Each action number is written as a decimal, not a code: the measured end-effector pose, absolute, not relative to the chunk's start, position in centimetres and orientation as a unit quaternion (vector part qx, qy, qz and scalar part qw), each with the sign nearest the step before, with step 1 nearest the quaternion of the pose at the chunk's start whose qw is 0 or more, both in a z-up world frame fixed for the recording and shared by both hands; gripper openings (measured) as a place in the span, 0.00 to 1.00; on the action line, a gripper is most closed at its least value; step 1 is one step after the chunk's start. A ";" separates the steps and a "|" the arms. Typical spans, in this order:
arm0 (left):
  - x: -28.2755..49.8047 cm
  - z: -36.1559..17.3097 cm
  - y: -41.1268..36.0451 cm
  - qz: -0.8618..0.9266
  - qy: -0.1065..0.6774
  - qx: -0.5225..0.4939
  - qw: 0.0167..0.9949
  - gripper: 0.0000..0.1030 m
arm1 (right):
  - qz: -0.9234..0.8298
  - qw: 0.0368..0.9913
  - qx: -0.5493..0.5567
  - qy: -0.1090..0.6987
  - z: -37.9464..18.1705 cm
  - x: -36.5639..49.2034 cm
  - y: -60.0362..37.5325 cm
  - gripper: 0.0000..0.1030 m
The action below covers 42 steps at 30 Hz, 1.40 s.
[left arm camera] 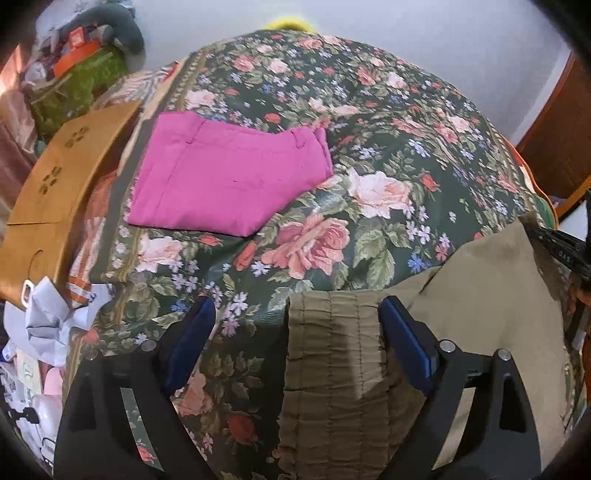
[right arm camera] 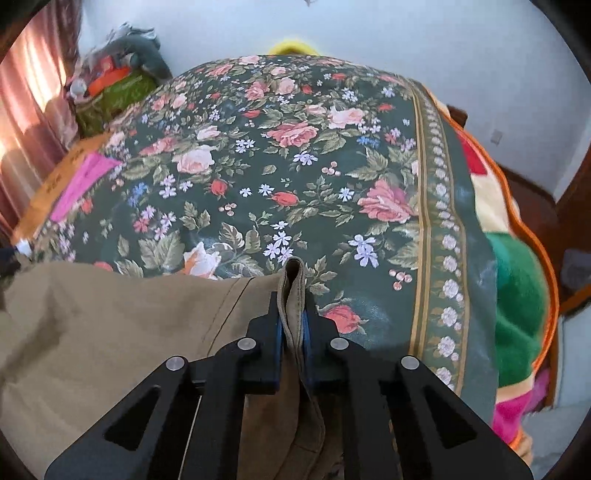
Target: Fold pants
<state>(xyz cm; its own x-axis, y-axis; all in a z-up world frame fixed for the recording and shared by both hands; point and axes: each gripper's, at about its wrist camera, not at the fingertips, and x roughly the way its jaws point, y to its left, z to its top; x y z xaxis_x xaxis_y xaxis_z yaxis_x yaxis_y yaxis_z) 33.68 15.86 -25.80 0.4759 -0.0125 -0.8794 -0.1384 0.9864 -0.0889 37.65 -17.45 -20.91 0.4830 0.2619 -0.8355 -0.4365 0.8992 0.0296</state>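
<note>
khaki pants (left arm camera: 480, 295): cut off by the bottom and right edge in the left wrist view; legs not visible, full shape not possible to tell.
gathered waistband (left arm camera: 332, 369): lower part hidden behind the black gripper frame, end out of frame.
pinched fold (right arm camera: 293, 291): part between the blue pads hidden, only the top sticking out.
pink folded garment (right arm camera: 85, 181): blurred and small in the right wrist view, near the left side; kind of garment not clear.
yellow object (left arm camera: 291, 24): mostly hidden behind the far edge of the floral cover (left arm camera: 369, 147), not possible to identify.
clutter pile (left arm camera: 77, 48): blurred, items not readable.
</note>
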 end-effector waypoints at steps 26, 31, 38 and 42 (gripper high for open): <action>31.9 -22.2 16.9 0.086 0.492 -0.049 0.865 0.89 | 0.115 0.887 -0.085 0.439 -16.3 36.4 -20.0 0.13; 30.7 -19.5 16.4 0.065 0.472 -0.050 0.878 0.89 | 0.176 0.887 -0.052 0.423 -13.5 33.6 -18.5 0.41; 29.7 -18.0 13.6 0.019 0.468 -0.036 0.883 0.89 | 0.275 0.871 -0.033 0.406 -12.1 29.0 -13.1 0.63; 29.6 -18.4 12.0 -0.008 0.478 -0.018 0.878 0.89 | 0.319 0.845 -0.023 0.428 -13.1 27.9 -10.1 0.69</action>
<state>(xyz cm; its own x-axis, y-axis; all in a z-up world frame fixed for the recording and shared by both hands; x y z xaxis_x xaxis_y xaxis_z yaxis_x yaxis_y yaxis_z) 29.63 11.96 -18.43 0.5426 -0.0316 -0.8394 -0.0025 0.9992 -0.0392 27.88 -10.07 -13.11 0.4300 0.5197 -0.7382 -0.5596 0.7951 0.2337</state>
